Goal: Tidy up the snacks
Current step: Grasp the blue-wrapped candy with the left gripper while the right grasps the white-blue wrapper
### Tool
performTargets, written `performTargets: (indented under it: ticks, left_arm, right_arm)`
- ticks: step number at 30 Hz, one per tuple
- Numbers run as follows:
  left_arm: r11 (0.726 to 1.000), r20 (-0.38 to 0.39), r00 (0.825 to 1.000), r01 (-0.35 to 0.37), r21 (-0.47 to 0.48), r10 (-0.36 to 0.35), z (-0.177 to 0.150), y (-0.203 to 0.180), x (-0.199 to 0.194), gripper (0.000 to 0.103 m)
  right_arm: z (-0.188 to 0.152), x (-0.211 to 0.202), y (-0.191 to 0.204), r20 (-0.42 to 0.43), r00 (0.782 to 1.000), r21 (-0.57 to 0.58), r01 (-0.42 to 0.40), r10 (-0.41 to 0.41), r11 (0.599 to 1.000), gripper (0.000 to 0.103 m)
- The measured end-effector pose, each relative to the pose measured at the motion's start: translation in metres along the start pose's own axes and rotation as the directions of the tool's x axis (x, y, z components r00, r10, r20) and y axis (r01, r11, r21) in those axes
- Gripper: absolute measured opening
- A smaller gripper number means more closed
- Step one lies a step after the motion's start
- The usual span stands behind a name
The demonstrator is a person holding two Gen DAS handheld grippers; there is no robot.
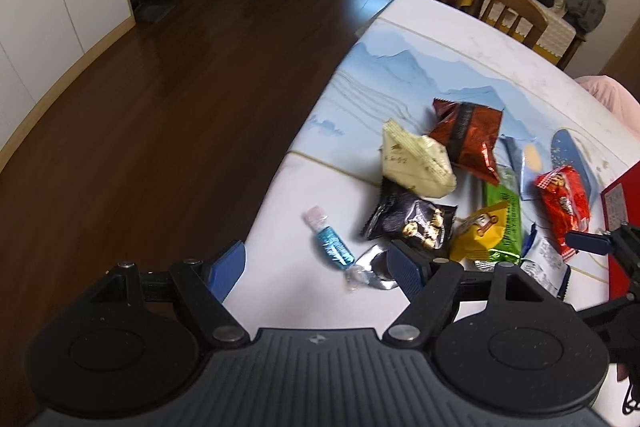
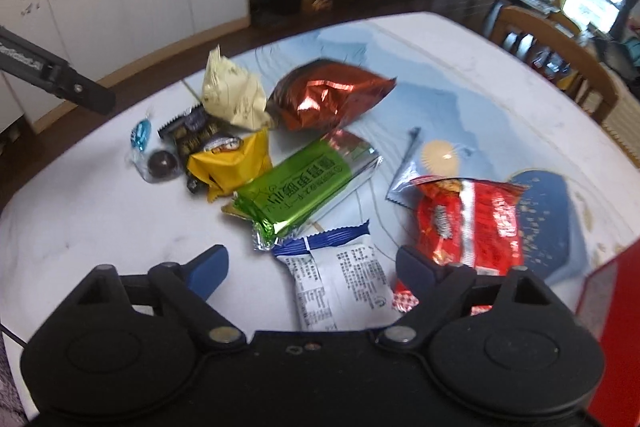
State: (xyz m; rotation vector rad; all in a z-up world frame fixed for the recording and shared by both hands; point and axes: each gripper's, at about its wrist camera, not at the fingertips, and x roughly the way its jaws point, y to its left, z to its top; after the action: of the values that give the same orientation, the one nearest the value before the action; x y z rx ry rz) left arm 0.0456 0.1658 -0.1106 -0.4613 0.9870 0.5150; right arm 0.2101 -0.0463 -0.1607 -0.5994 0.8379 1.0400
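Observation:
Snacks lie in a loose heap on the white and blue table (image 2: 80, 227). My right gripper (image 2: 314, 265) hangs open over a white and blue packet (image 2: 340, 279), which lies between its fingers untouched. Beyond are a green bar (image 2: 304, 183), a red packet (image 2: 468, 223), a yellow packet (image 2: 228, 163), a black packet (image 2: 192, 131), a cream packet (image 2: 232, 95) and a brown-red foil bag (image 2: 328, 95). My left gripper (image 1: 318, 269) is open near the table's edge, with a blue wrapped candy (image 1: 332, 247) just ahead between its fingers. The black packet (image 1: 408, 223) is beside its right finger.
A red box (image 2: 612, 291) stands at the right edge of the table. A wooden chair (image 2: 560, 43) is at the far side. Dark wood floor (image 1: 160, 107) drops away left of the table. A round dark chocolate (image 2: 162, 163) lies by the blue candy (image 2: 140, 135).

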Motion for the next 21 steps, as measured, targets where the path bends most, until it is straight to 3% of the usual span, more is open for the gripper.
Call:
performTargets:
  ticks: [8, 17, 21]
  left_arm:
    - [0.997, -0.077, 0.997, -0.009, -0.078, 0.003, 0.005, 0.012, 0.029, 0.078]
    - [0.999, -0.089, 0.996, -0.033, -0.036, 0.029, 0.003, 0.001, 0.053, 0.077]
    - [0.999, -0.082, 0.996, -0.045, -0.015, 0.044, 0.002, -0.004, 0.057, 0.068]
  right_arm:
    - [0.002, 0.015, -0.015, -0.046, 0.997, 0.044, -0.056, 0.058, 0.997, 0.08]
    - [-0.011, 0.005, -0.008, -0.045, 0.998, 0.082, -0.033, 0.036, 0.996, 0.055]
    - [-0.018, -0.002, -0.005, -0.036, 0.999, 0.118, -0.018, 0.023, 0.993, 0.05]
